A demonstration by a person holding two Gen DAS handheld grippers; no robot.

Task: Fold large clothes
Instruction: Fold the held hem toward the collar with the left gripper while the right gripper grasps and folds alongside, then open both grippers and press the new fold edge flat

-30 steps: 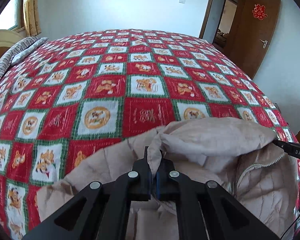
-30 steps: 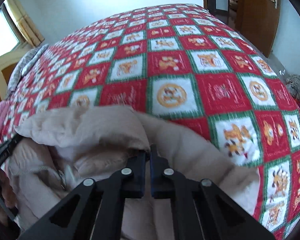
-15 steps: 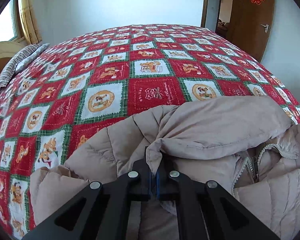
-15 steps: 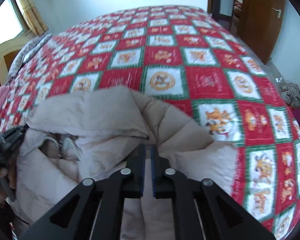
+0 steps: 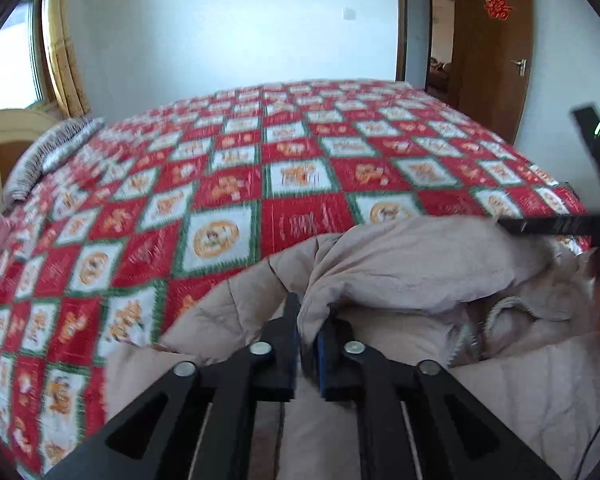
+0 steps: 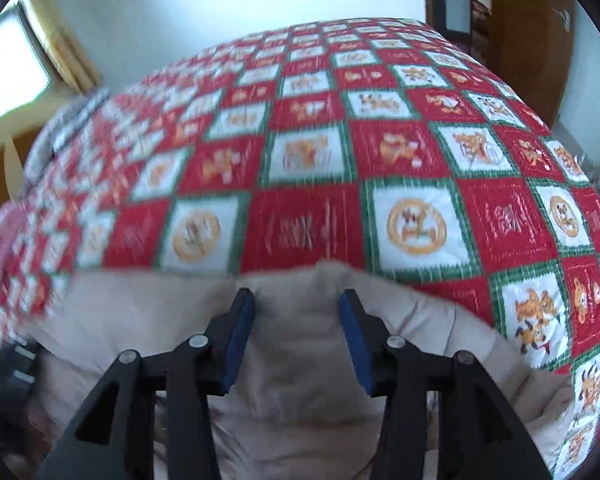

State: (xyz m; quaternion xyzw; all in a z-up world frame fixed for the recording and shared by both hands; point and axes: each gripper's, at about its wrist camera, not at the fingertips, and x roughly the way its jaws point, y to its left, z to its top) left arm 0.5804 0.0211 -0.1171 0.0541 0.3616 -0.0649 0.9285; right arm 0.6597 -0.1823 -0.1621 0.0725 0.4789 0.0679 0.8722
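Observation:
A beige quilted puffer jacket lies bunched at the near edge of the bed, its zipper showing at the right. My left gripper is shut on a fold of the jacket's fabric. In the right wrist view the jacket fills the lower frame. My right gripper is open, its blue-padded fingers apart just above the jacket, holding nothing. The right gripper's black body shows at the right edge of the left wrist view.
The bed carries a red, white and green patterned quilt. A striped pillow and wooden headboard are at the far left. A brown door stands at the back right, a window at the left.
My right gripper has opened and let go of the jacket. Both views are blurred from motion. The left gripper stays shut on the fold, and the right gripper has swung back into its view.

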